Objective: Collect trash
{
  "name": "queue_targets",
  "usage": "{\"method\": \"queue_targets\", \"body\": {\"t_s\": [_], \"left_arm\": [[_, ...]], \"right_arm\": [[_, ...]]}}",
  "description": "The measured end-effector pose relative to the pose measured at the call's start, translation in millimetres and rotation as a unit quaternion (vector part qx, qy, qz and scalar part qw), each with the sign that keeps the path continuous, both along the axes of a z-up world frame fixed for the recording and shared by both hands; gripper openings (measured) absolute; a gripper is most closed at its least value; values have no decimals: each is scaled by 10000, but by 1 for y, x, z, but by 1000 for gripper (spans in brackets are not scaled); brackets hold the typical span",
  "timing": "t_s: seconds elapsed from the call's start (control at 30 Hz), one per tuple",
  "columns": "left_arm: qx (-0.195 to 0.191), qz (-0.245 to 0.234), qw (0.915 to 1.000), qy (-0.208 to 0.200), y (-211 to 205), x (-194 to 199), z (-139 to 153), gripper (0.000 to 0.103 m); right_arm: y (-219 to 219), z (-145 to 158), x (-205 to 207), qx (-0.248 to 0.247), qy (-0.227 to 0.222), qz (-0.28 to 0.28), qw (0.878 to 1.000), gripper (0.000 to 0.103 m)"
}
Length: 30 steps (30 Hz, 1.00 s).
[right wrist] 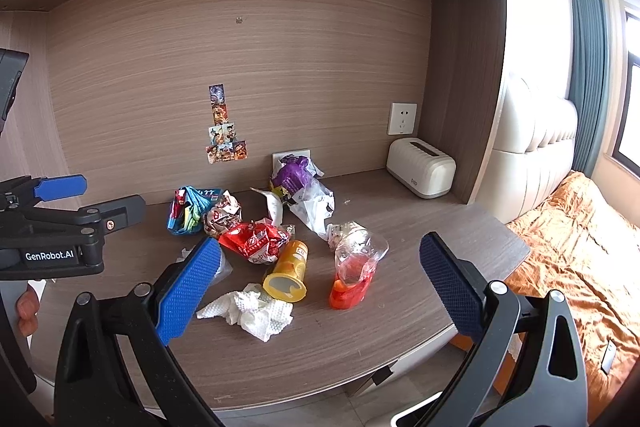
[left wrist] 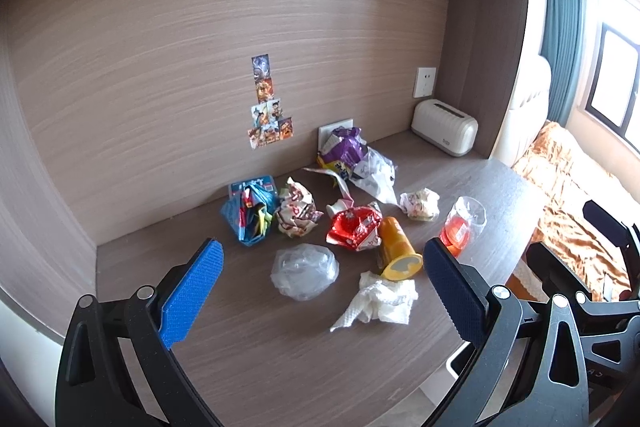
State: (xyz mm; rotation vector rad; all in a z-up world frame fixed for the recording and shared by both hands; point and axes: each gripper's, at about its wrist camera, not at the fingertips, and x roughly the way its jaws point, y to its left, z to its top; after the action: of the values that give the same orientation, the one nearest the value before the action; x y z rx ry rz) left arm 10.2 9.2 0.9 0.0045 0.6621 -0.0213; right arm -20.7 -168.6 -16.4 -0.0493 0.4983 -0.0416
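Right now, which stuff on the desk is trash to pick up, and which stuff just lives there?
Trash to collect:
white paper towel
yellow can
clear cup with red inside
red wrapper
blue packet
purple bag
clear plastic lid

Just there:
cream tissue box
wall stickers
wall socket

Desk (right wrist: 400,339) front bare; trash pile (right wrist: 256,239) blocks middle, back.

One yellow can (left wrist: 398,251), two crumpled paper balls (left wrist: 298,209).
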Motion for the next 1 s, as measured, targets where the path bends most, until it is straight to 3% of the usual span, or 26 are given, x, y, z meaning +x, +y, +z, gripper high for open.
{"method": "queue_targets", "body": {"t_s": [1.0], "left_arm": [[106,-25,9999,-2,-1,-2,-2,98]], "right_arm": [[4,-2,2,30,-2,-29,10000,100]]}}
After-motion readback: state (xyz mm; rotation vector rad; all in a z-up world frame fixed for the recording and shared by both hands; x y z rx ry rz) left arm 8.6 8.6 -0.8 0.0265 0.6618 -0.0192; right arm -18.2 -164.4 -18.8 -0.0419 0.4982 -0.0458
